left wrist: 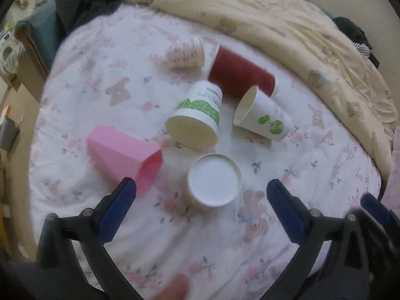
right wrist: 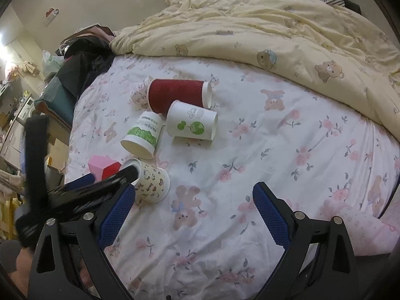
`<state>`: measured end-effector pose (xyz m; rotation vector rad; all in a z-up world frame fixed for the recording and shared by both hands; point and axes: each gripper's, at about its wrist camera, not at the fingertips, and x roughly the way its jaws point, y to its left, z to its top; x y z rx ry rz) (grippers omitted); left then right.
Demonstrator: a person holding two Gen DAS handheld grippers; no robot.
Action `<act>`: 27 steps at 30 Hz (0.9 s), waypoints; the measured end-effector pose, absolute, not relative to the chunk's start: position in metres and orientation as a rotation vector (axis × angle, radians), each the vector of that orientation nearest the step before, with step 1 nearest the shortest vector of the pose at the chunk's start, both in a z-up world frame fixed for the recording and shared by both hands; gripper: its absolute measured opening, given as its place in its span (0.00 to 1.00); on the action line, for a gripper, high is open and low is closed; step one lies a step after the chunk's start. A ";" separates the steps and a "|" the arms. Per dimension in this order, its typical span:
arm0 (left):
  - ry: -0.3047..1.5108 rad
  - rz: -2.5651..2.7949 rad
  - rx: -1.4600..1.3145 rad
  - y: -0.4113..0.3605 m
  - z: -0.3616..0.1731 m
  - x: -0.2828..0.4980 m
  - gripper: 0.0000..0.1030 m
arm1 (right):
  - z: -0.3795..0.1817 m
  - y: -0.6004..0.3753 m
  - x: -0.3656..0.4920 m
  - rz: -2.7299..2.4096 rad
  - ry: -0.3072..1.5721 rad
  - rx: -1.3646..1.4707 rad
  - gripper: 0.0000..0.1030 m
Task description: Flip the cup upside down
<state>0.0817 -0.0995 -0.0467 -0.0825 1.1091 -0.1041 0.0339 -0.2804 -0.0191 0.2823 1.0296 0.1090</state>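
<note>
A paper cup with small bear prints stands upside down on the bed; its white base [left wrist: 214, 180] faces my left wrist camera, and its printed side [right wrist: 152, 185] shows in the right wrist view. My left gripper [left wrist: 200, 205] is open and empty, with its jaws wide on either side of this cup, above it. My right gripper [right wrist: 193, 210] is open and empty over bare floral sheet, to the right of the cup. The left gripper's black body [right wrist: 82, 195] partly hides the cup in the right wrist view.
Several cups lie on their sides on the floral sheet [right wrist: 275, 155]: a pink square one [left wrist: 125, 152], a green-print one [left wrist: 197, 117], a white one with green globes [left wrist: 262, 115], a dark red ribbed one [left wrist: 240, 72], a small patterned one [left wrist: 185, 52]. A yellow quilt [right wrist: 275, 30] lies behind.
</note>
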 end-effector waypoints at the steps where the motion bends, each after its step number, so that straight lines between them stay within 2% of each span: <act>1: 1.089 -0.102 -0.085 -0.094 -0.039 0.075 1.00 | -0.017 -0.279 0.032 0.109 1.021 0.272 0.94; 12: 0.906 -0.042 -0.009 -0.046 0.015 0.006 1.00 | -0.001 -0.257 0.002 0.177 0.933 0.233 0.94; 27: 0.859 0.068 -0.074 -0.011 0.005 -0.053 1.00 | 0.002 -0.228 -0.037 0.207 0.850 0.100 0.94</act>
